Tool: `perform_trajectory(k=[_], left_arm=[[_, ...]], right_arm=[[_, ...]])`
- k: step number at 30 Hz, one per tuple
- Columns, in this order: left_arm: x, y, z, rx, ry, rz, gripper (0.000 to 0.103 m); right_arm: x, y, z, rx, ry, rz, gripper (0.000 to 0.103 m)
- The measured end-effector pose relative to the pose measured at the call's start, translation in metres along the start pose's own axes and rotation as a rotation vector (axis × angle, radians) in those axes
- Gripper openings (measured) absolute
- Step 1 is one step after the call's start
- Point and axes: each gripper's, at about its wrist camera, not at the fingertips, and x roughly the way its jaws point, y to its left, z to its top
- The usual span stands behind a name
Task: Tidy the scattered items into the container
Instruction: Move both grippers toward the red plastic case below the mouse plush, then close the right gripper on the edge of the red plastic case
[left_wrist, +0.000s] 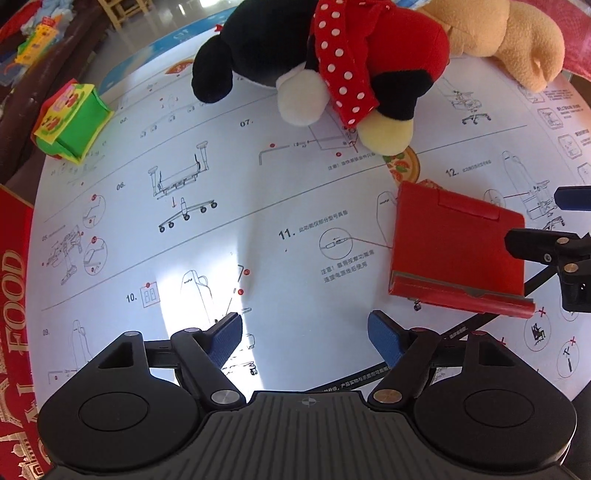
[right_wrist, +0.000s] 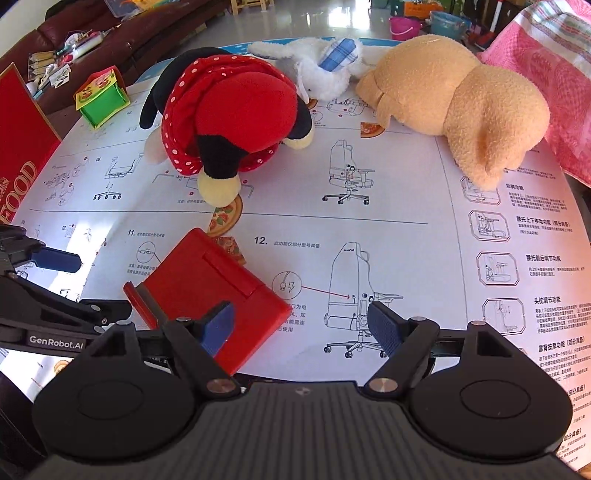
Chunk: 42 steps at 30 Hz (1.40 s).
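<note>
The left gripper (left_wrist: 306, 338) and the right gripper (right_wrist: 301, 326) both have their blue pads wide apart and hold nothing; the right one's left pad (right_wrist: 218, 326) stands in front of the red stand (right_wrist: 210, 286), contact unclear. The stand is flat, red, with a lip on one edge, lying on the instruction sheet (left_wrist: 221, 229) at 2 o'clock from the left gripper. Farther, at 12 o'clock, lies the mouse plush (right_wrist: 225, 118), the tan plush (right_wrist: 472, 110) at 1 o'clock, and the red box (right_wrist: 22, 125) at 10 o'clock.

Ahead of my left tool (left_wrist: 304, 338) the tabletop (left_wrist: 221, 240) lies open. The red stand (right_wrist: 210, 286) blocks my right tool (right_wrist: 301, 328); plush toys (right_wrist: 229, 118) crowd the far edge.
</note>
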Motion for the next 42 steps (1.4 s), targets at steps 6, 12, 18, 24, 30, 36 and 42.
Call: perform_trajectory(k=[6,12,18,24,30,36,42], left_arm=[[0.001,0.004,0.0,-0.015,-0.02,-0.025,0.084],[0.003,0.006,-0.001,-0.015,-0.031,-0.037,0.085],[0.003,0.012,-0.006,-0.018,-0.05,-0.06,0.082],[-0.007,0.002,-0.022,0.077,-0.097,-0.113,0.072],[-0.015,-0.002,-0.036,0.151,-0.141,-0.084,0.066],[-0.03,0.019,-0.026,0.069,-0.166,-0.223,0.065],[-0.029,0.035,-0.007,-0.096,-0.147,-0.319,0.063]], right_arm=[[0.009,0.003,-0.002,0.047,0.038,0.106,0.069],[0.004,0.016,0.001,0.05,0.036,0.155,0.043],[-0.007,0.024,0.004,0.046,0.001,0.154,0.043],[0.0,0.04,0.011,0.054,0.013,0.219,0.037],[0.002,0.062,0.019,0.013,-0.012,0.211,0.037],[-0.002,0.041,0.017,0.045,-0.015,0.151,0.038],[0.003,0.025,0.004,0.081,0.004,0.111,0.038]])
